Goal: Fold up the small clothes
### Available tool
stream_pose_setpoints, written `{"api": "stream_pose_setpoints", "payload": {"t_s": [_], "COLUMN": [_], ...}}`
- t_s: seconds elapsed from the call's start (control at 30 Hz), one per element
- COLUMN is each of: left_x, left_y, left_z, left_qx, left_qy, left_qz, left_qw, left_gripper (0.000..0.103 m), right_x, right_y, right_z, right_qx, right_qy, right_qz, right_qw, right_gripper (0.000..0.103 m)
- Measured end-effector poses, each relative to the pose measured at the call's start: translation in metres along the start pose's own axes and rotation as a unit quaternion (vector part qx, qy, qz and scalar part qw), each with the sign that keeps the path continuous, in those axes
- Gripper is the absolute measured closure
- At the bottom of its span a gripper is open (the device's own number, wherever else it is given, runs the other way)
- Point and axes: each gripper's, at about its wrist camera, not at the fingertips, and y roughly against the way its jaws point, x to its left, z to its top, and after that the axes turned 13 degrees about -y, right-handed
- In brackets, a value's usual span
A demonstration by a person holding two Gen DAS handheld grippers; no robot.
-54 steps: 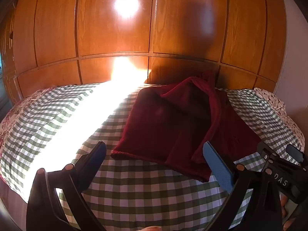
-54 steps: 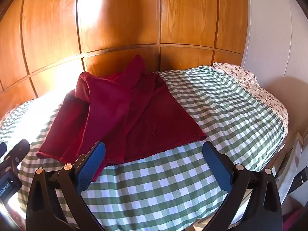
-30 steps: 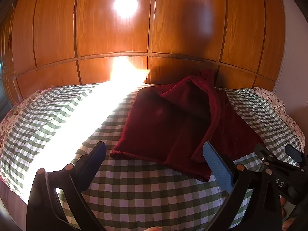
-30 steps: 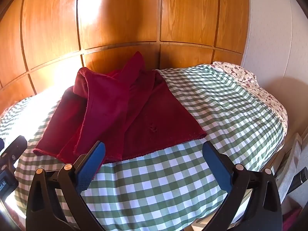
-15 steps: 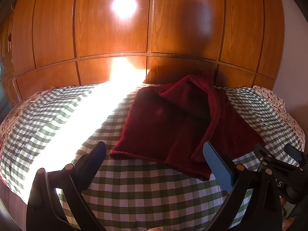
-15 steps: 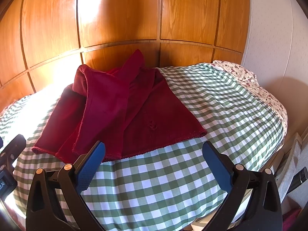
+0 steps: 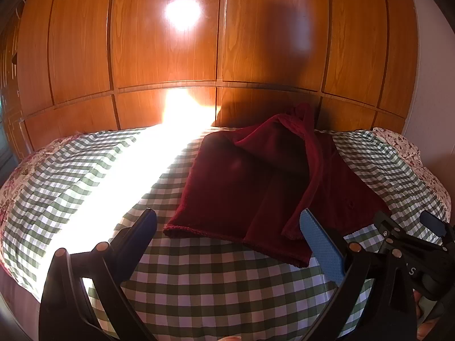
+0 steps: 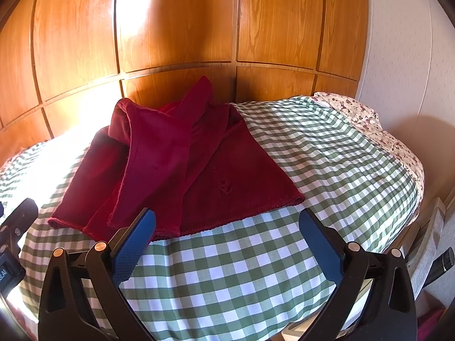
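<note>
Right wrist view: dark red fleece garment [image 8: 182, 164] lies rumpled on the green-checked bedspread [image 8: 312, 153], long axis toward the wooden headboard [image 8: 176, 28], near hem just ahead-left of the wide-open, empty right gripper [image 8: 227, 234], left gripper [image 7: 227, 234] likewise open, similarly near.

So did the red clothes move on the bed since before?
No. The red garment keeps its shape and the same checks of the green checked cover under its hem; only the cameras drifted slightly.
</note>
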Motion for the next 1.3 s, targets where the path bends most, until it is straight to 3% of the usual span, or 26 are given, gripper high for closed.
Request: {"api": "stream_pose_setpoints", "payload": {"t_s": [0.47,0.73,0.83,1.0,1.03,1.3], "left_x": [-0.001,-0.013,-0.023,-0.044,-0.048,-0.084], "left_y": [0.0,-0.009,-0.011,-0.028,-0.032,-0.089], "left_z": [0.001,0.001,0.004,0.015,0.016,0.033], "left_qx": [-0.003,0.011,0.005,0.021,0.025,0.069], "left_qy": [-0.006,-0.043,-0.08,-0.125,-0.132,-0.178], "left_qz": [-0.002,-0.034,-0.066,-0.142,-0.153,-0.145], "left_qw": [1.0,0.9984,0.9946,0.9817,0.9791,0.9709], "left_gripper": [0.003,0.003,0.005,0.032,0.032,0.033], "right_x": [0.0,-0.009,-0.028,-0.064,-0.068,-0.09], "right_y": [0.0,-0.015,-0.028,-0.045,-0.049,-0.082], "right_z": [-0.001,0.0,0.0,0.008,0.009,-0.007], "right_qx": [0.0,0.033,0.056,0.068,0.072,0.126], "right_qy": [0.0,-0.016,-0.038,-0.082,-0.085,-0.098], "right_qz": [0.0,0.005,-0.004,-0.035,-0.04,-0.053], "right_qw": [1.0,0.999,0.998,0.994,0.993,0.986], "right_gripper": [0.003,0.003,0.003,0.003,0.003,0.003]}}
